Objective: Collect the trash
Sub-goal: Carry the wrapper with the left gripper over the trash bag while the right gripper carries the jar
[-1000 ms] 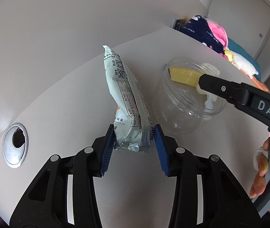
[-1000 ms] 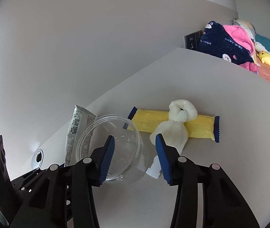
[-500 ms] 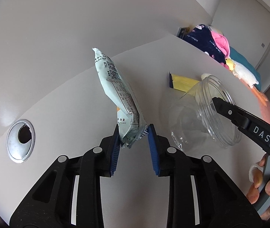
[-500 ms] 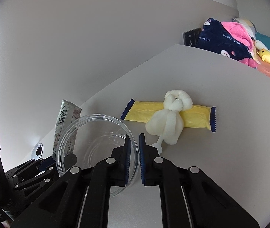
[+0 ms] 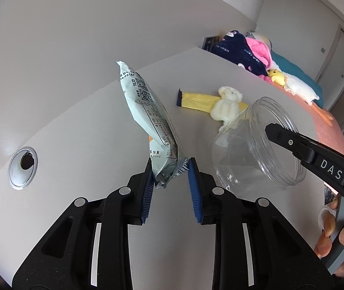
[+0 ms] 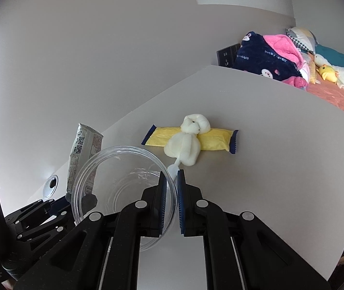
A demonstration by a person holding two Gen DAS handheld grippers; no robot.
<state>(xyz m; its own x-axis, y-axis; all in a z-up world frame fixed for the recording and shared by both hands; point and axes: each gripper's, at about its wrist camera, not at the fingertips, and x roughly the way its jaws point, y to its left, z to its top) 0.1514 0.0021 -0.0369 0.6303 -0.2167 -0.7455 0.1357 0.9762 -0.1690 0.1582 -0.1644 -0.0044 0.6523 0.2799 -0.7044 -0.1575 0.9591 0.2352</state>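
Note:
My left gripper (image 5: 169, 169) is shut on the bottom seam of a pale green snack packet (image 5: 147, 111), which stands up off the white table (image 5: 87, 133). My right gripper (image 6: 171, 181) is shut on the rim of a clear plastic jar (image 6: 113, 183), lifted and tilted; the same jar (image 5: 256, 145) shows in the left wrist view to the right of the packet. On the table behind lie a yellow wrapper (image 6: 215, 137) with dark blue ends and a crumpled white wad (image 6: 186, 145) on top of it.
A round metal cable grommet (image 5: 23, 168) sits in the table at the left. Past the table's far edge lies a bed with a dark blue and pink blanket (image 6: 268, 58) and plush toys (image 6: 329, 72). A wall socket (image 6: 227, 54) is behind the table corner.
Both grippers closed, the left on the packet and the right on the jar rim. Packet and jar rose off the table, and the jar tilted, uncovering the wrapper and wad.

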